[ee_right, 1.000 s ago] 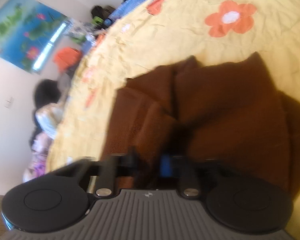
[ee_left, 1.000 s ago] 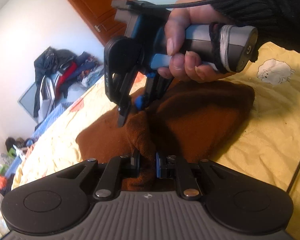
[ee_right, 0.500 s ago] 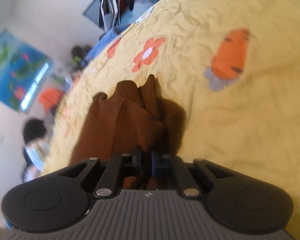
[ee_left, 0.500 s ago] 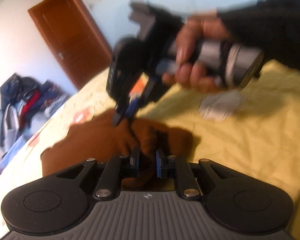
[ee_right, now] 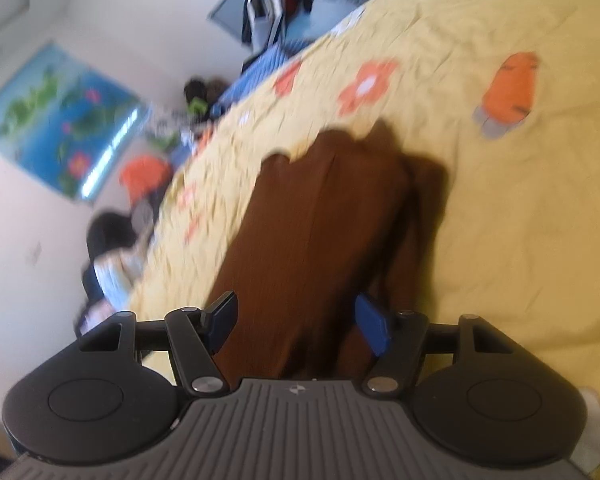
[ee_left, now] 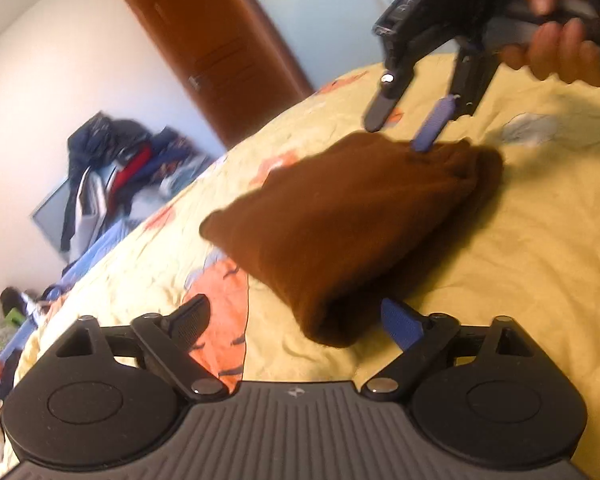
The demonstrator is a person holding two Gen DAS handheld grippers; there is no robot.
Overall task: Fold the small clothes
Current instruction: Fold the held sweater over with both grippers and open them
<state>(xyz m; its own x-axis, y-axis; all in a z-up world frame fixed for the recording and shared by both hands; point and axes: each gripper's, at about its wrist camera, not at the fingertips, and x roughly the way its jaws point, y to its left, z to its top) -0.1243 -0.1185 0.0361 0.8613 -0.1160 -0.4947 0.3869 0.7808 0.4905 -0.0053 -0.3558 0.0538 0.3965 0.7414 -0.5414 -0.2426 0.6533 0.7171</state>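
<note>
Left wrist view: you are releasing the folded brown knit garment [ee_left: 352,216]; both the left gripper [ee_left: 300,322] and right gripper [ee_left: 404,128] are opening, nothing pinched. Next, I think, you are pulling clear.

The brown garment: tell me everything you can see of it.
The brown garment is a soft, fuzzy-looking knit, folded into a compact, layered bundle that lies flat on the yellow bedspread. Both grippers' jaws are opening. One end of the bundle sits between the left gripper fingers, unpinched. The right gripper hangs over the far end; whether its blue pad touches is unclear.
</note>
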